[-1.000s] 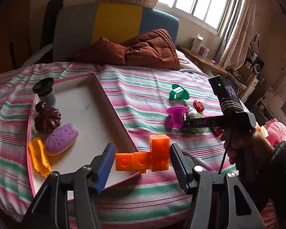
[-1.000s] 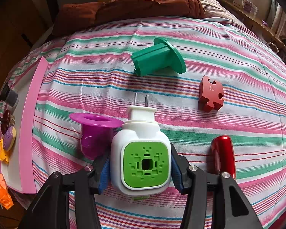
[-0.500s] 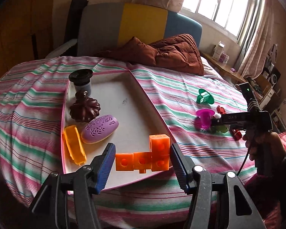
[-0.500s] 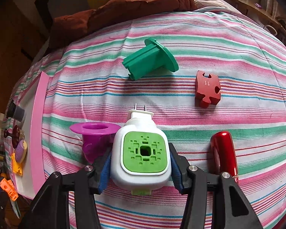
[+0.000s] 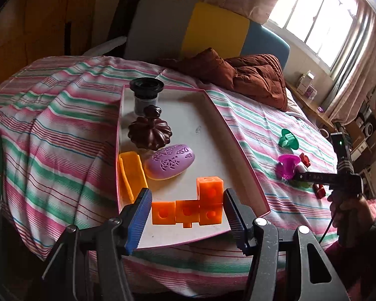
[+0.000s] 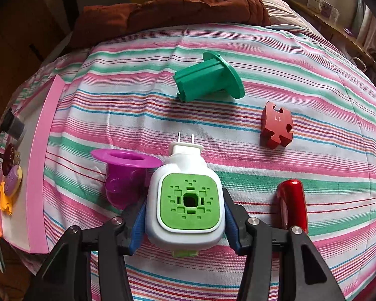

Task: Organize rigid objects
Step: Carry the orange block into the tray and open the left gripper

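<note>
My left gripper (image 5: pixel 187 212) is shut on an orange block piece (image 5: pixel 191 209), an L of linked cubes, held over the near end of the pink-rimmed white tray (image 5: pixel 238 150). In the tray lie a black-capped jar (image 5: pixel 146 95), a dark brown fluted lid (image 5: pixel 150 130), a purple oval soap box (image 5: pixel 170 160) and a yellow piece (image 5: pixel 131 175). My right gripper (image 6: pixel 184 222) is shut on a white and green plug-in device (image 6: pixel 186 195), prongs pointing away, just above the striped bedspread. It also shows in the left wrist view (image 5: pixel 298 176), far right.
On the bedspread lie a magenta flanged cup (image 6: pixel 125 175), a green flanged spool (image 6: pixel 208 77), a red puzzle piece (image 6: pixel 275 125) and a shiny red object (image 6: pixel 292 203). The tray's pink rim (image 6: pixel 41 155) is at the left. A brown quilt (image 5: pixel 238 75) lies at the bed's head.
The left gripper has carried the orange blocks left and back, from the tray's right edge to over its near end. The right gripper has held the plug-in device almost still.
</note>
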Motion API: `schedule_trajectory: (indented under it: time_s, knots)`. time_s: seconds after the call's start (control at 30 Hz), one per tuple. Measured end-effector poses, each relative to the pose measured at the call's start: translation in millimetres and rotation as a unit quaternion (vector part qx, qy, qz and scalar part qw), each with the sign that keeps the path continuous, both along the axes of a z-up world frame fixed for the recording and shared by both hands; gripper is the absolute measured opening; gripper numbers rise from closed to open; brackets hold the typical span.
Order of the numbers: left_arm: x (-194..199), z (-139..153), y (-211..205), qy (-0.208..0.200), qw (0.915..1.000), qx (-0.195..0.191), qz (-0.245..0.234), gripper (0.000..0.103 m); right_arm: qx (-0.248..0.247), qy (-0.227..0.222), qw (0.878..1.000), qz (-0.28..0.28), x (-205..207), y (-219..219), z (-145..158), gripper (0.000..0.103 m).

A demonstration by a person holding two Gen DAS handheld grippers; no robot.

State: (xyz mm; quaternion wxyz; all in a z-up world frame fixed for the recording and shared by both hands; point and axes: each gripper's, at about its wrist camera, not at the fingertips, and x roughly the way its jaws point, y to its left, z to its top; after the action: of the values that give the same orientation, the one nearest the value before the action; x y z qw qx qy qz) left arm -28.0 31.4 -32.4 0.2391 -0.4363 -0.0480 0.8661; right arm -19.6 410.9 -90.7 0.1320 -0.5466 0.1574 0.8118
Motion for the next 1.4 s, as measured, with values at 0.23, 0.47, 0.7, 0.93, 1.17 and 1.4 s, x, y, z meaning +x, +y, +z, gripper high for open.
schedule_trajectory:
  time_s: [0.23, 0.47, 0.7, 0.93, 1.17, 1.4]
  knots:
    - [-38, 12, 2, -0.006, 0.9996, 0.023, 0.017, 0.059, 0.009, -0.004, 1.0, 0.003, -5, -3, -1, 0.053]
    - [-80, 20, 40, 0.006, 0.9999, 0.014, 0.004, 0.059, 0.015, -0.007, 1.0, 0.007, -7, -5, -2, 0.053]
    - [-120, 8, 76, 0.016, 0.9996, -0.021, -0.003, 0.059, 0.024, -0.009, 1.0, 0.014, -10, -10, -4, 0.053]
    - [-152, -17, 94, 0.004, 0.9978, -0.065, 0.002, 0.06, 0.026, -0.009, 0.999, 0.018, 1, -6, 0, 0.053]
    - [-162, -29, 99, 0.002, 0.9961, -0.087, 0.009, 0.066, 0.026, -0.009, 0.999, 0.018, 1, -5, 0, 0.053]
    - [-124, -7, 88, 0.031, 0.9964, -0.078, 0.005, 0.078, 0.028, -0.01, 0.999, 0.018, 1, -5, 1, 0.053]
